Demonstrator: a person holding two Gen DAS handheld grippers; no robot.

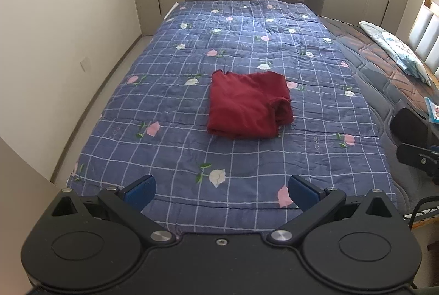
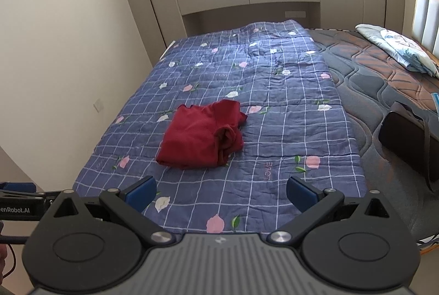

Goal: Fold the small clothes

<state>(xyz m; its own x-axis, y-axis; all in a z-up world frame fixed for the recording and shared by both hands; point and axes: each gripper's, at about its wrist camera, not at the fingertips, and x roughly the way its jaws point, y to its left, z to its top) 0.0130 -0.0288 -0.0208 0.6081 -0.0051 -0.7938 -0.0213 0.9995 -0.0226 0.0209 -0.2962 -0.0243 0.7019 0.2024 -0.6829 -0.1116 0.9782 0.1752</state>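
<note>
A dark red garment (image 1: 247,105) lies folded into a compact rectangle in the middle of the blue checked floral quilt (image 1: 170,92). It also shows in the right wrist view (image 2: 200,135), left of centre. My left gripper (image 1: 221,190) is open and empty, held back over the quilt's near edge, well short of the garment. My right gripper (image 2: 221,192) is open and empty too, also back from the garment. Part of the left gripper (image 2: 19,196) shows at the left edge of the right wrist view.
The quilt covers the left part of a bed; bare quilted mattress (image 2: 384,81) lies to the right. A floral pillow (image 2: 397,48) rests by the headboard (image 2: 428,12). A dark bag (image 2: 406,135) sits on the mattress edge. A wall (image 1: 55,48) runs along the left.
</note>
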